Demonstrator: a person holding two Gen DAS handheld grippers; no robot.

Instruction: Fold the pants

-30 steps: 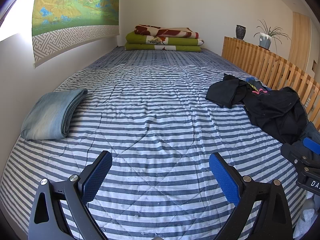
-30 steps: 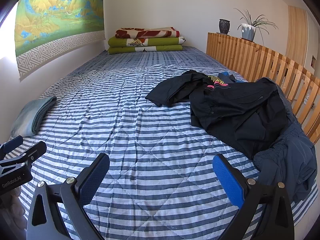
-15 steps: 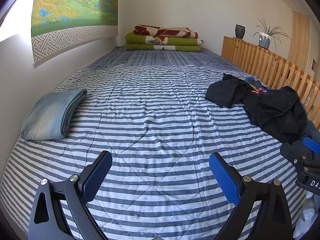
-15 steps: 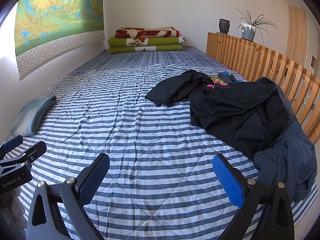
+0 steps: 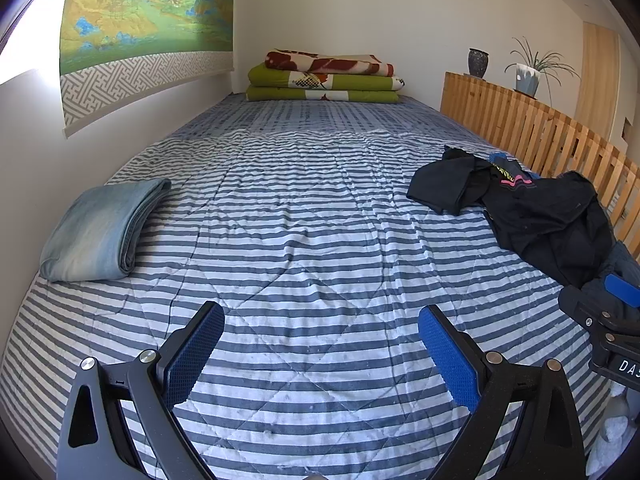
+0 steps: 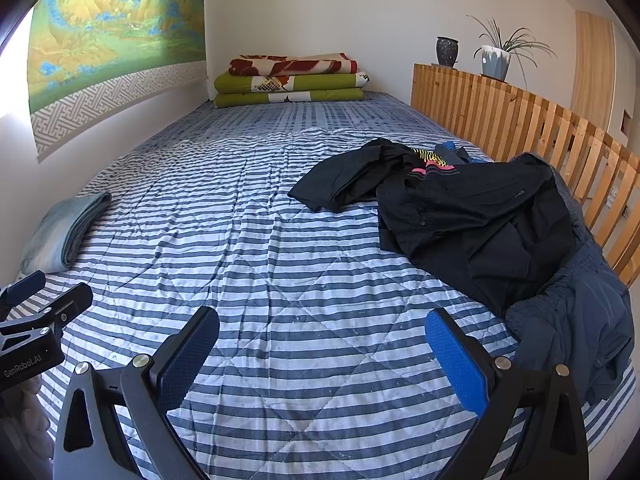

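Both grippers, left and right, wide open, empty. Black pants at 2 o'clock: soft, limp, light; probably best pinched at the waistband.

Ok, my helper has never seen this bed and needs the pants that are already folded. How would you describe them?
Start at the striped bed and look along the side by the wall with the landscape hanging. There lie the folded jeans, alone on the cover. They are pale blue denim in a neat flat stack, unlike the dark heap of clothes by the wooden rail.
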